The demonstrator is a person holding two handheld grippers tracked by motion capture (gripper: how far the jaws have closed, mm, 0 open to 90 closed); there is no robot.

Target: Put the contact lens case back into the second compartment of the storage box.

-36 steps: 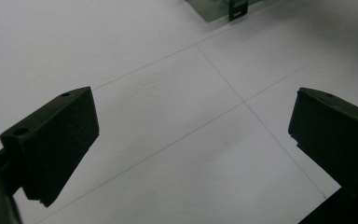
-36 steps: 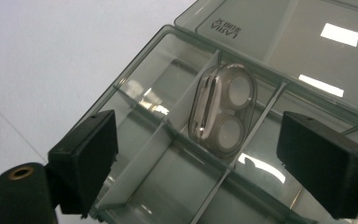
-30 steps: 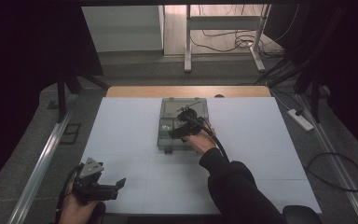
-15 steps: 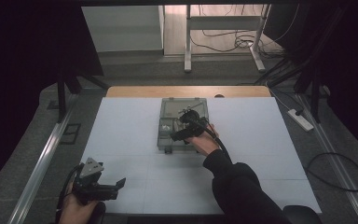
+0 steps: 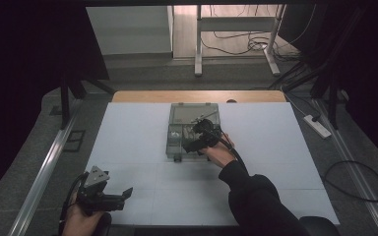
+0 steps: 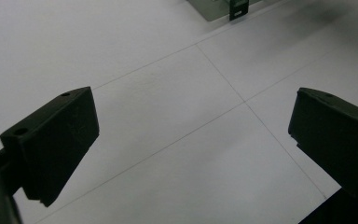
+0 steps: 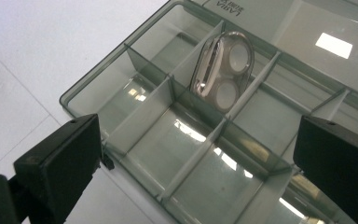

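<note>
White tabletop [image 5: 128,132], dark room around.

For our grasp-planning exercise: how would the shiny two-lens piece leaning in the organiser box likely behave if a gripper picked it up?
The piece looks smooth and glossy, so probably slippery. It leans on a divider, so a nudge may tip it. It seems small and thin, likely light.

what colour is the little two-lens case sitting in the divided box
Shiny silver case with two pale round windows, leaning in a compartment of the smoky grey see-through box. Best in the right gripper view.
</note>
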